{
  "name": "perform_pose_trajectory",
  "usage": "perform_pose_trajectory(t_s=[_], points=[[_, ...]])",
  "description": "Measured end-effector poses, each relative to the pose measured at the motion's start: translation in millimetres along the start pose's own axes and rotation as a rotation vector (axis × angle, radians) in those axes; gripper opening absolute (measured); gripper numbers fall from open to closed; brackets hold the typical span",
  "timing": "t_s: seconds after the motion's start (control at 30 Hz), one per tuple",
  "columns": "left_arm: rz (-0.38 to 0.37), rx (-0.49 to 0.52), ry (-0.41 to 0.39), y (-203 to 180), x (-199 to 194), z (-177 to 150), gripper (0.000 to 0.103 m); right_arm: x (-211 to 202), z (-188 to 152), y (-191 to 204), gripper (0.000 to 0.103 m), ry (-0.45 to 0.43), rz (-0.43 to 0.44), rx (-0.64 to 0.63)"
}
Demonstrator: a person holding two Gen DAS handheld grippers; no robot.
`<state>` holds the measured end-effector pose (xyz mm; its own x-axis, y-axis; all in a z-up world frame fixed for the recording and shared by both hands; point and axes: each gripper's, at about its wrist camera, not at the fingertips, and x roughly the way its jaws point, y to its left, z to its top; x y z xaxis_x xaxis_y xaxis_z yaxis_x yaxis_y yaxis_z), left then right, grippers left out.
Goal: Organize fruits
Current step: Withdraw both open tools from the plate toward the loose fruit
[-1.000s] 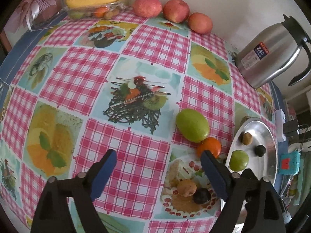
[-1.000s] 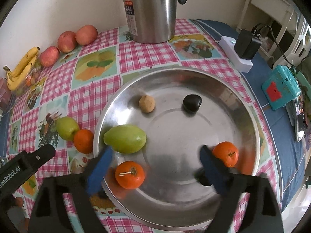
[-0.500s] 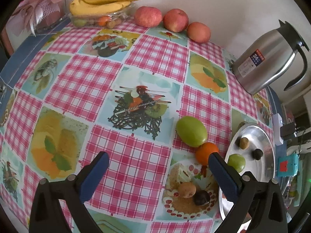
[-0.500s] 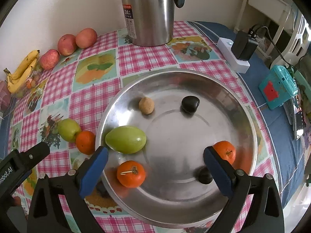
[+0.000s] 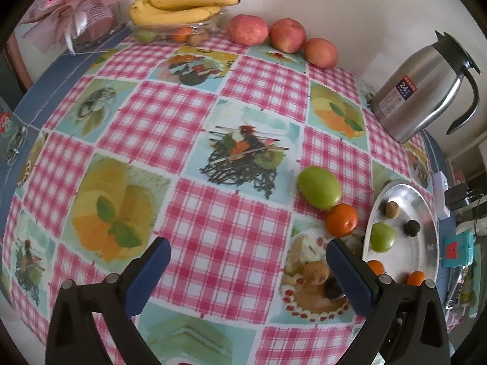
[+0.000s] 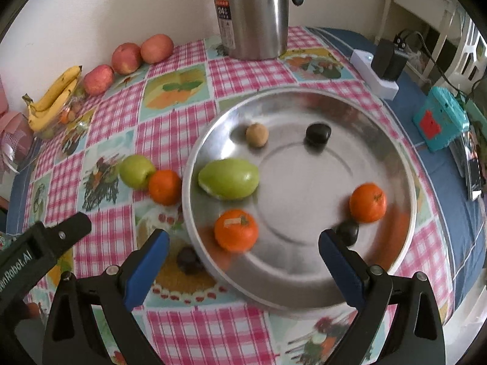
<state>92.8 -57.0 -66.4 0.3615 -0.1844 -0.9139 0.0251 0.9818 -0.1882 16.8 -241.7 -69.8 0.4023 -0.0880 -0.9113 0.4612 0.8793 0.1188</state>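
My left gripper [image 5: 248, 269] and right gripper [image 6: 243, 261] gape empty — green fruit [image 5: 318, 187] and orange [image 5: 341, 219] lie beside the tray [image 5: 426, 210], nearer my left.

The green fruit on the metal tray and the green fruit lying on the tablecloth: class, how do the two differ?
The green fruit on the tray rests on bare metal; the green fruit on the tablecloth sits outside the tray. The tray one lies alone, touching nothing, while the cloth one touches an orange. The tray one looks longer with a pointed end; the cloth one looks rounder in that view. Both are smooth, light green and whole.
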Motion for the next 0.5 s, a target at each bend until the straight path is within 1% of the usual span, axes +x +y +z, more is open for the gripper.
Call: perform_pose_trajectory(t_s=[0.17,0.3,0.4,0.5], points=[[0.001,-0.001,0.012,6,-1,-13,0.103,-4,-15,0,0.099,0.020,0.008,0.015],[0.015,0.010,0.007,5,-2,-18,0.103,0,-26,-4,0.099,0.058,0.011,0.041],[-0.004,0.000,0.013,6,0,-19,0.103,2,-26,-8,0.099,0.067,-0.009,0.054],[-0.015,-0.001,0.010,5,3,-18,0.103,0,-24,-12,0.099,0.052,-0.012,0.072]])
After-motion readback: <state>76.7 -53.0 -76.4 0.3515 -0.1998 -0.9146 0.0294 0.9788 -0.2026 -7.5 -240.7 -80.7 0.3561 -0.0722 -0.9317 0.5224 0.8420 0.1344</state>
